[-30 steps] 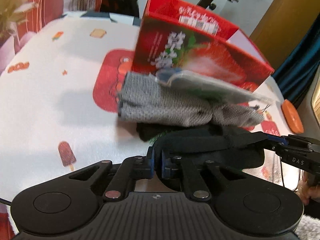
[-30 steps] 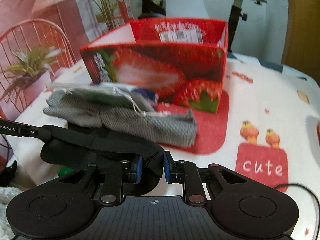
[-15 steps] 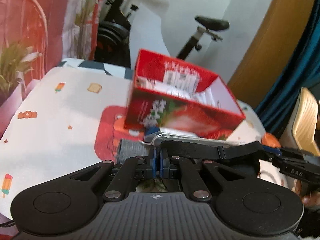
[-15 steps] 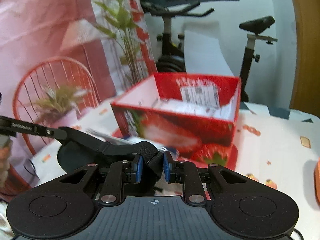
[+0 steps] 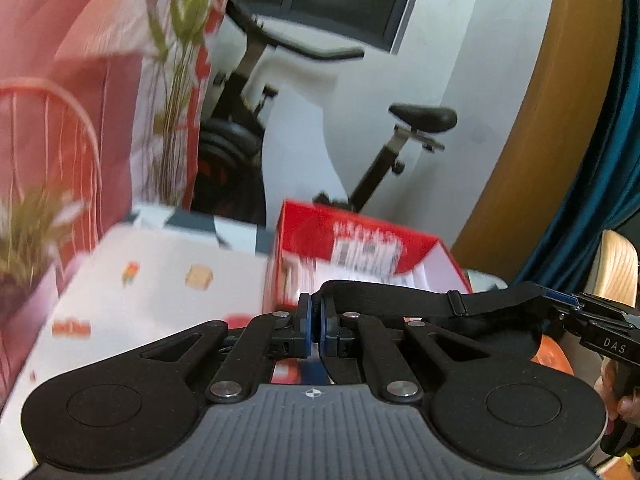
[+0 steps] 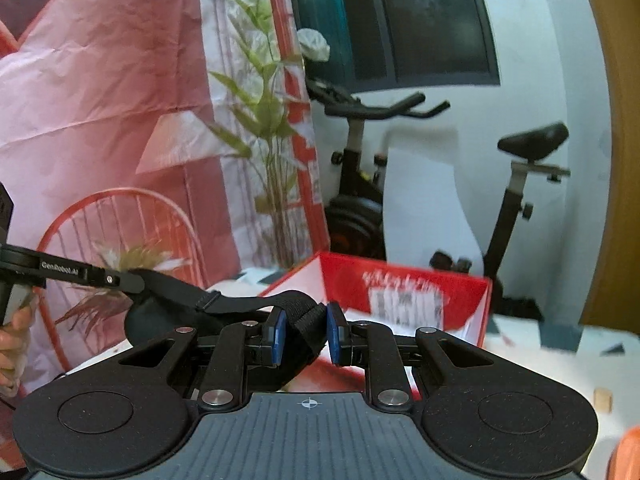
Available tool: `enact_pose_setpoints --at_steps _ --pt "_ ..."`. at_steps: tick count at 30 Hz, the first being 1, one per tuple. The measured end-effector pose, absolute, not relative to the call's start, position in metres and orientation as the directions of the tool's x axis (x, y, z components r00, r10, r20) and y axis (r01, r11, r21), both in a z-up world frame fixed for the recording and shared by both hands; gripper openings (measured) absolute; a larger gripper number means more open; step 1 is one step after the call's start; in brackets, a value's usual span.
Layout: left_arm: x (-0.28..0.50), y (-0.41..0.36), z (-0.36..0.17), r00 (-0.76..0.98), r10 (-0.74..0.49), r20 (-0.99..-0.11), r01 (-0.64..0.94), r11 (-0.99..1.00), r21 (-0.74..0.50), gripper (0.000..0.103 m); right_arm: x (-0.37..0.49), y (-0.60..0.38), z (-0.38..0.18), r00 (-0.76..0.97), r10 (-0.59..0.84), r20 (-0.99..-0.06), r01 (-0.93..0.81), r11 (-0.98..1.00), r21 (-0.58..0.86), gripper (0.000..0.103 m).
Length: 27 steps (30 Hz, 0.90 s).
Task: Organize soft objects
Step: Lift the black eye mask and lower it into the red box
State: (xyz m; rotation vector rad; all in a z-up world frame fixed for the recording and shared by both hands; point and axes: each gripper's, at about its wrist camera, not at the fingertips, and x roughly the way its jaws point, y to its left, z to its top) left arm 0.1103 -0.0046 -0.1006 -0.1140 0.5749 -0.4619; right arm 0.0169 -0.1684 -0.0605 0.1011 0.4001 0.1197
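Black strap (image 5: 400, 294) stretched between left gripper (image 5: 316, 330) and right gripper (image 6: 306, 334), both pinching it

"DAS" is printed in white on the right hand-held gripper (image 5: 560, 307), seen at 3 o'clock in the left wrist view. "GenRobot.AI" stands on the left hand-held gripper (image 6: 136, 282), at 9 o'clock in the right wrist view. The red box (image 6: 404, 280) carries a white label too blurred to read.

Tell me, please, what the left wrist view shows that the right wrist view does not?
Only the left wrist view: the tablecloth's bread print and a wooden chair back. Only the right wrist view: the dark window with a white flower. Both share the black strap stretched between the left tool and right tool, the red strawberry box and the exercise bike.
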Motion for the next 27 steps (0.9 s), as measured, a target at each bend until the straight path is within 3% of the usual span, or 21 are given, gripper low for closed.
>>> enact_pose_setpoints --at_steps 13,27 --pt "0.201 -0.062 -0.108 0.732 -0.440 -0.520 0.416 0.893 -0.170 0.005 0.105 -0.199 -0.079 0.919 0.018 -0.393 -0.038 0.998 -0.042 0.019" --pt "0.278 -0.120 -0.163 0.627 -0.397 -0.670 0.476 0.876 -0.075 0.005 0.192 -0.217 -0.150 0.810 -0.003 -0.587 -0.027 0.999 -0.042 0.020"
